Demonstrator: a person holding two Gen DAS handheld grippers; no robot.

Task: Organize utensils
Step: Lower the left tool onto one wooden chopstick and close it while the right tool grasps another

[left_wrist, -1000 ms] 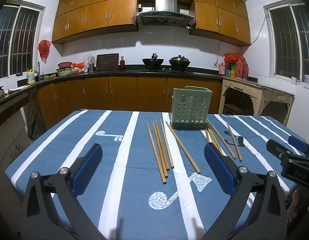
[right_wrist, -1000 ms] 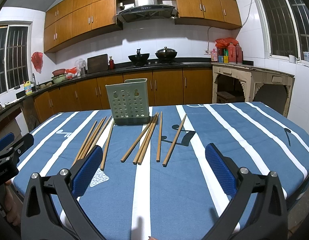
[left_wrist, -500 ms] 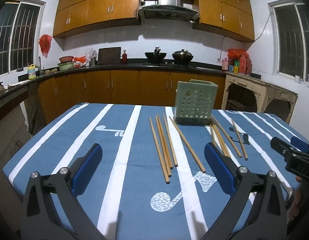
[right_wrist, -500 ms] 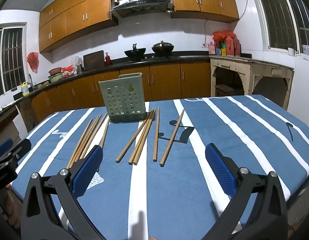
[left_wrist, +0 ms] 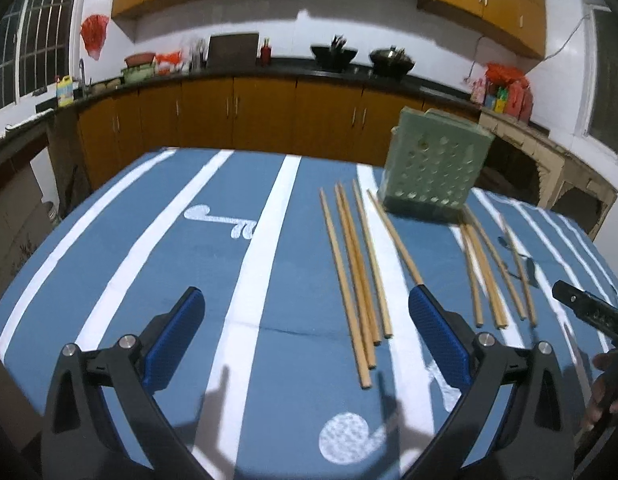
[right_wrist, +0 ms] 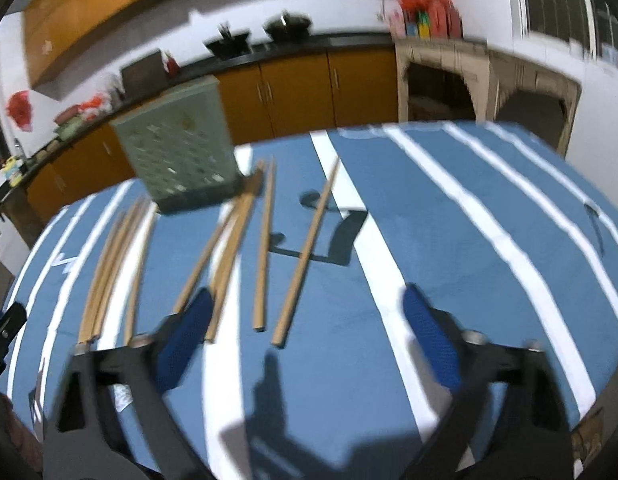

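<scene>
Several wooden chopsticks lie loose on the blue striped tablecloth, in a left group (left_wrist: 355,276) and a right group (left_wrist: 489,268); they also show in the right wrist view (right_wrist: 233,248). A green perforated utensil holder (left_wrist: 433,168) stands upright behind them, also seen from the right wrist (right_wrist: 181,152). My left gripper (left_wrist: 307,336) is open and empty, low over the cloth just short of the left group's near ends. My right gripper (right_wrist: 305,336) is open and empty, over the near ends of the rightmost chopsticks (right_wrist: 305,256). The right wrist view is blurred.
The table (left_wrist: 149,264) has its edges close on the left and right. Kitchen cabinets and a counter with pots (left_wrist: 333,54) run along the far wall. The right gripper's body (left_wrist: 589,312) shows at the right edge of the left wrist view.
Both grippers have tilted down and moved forward toward the chopsticks, which now sit larger and nearer the fingertips. The chopsticks and holder have not moved.
</scene>
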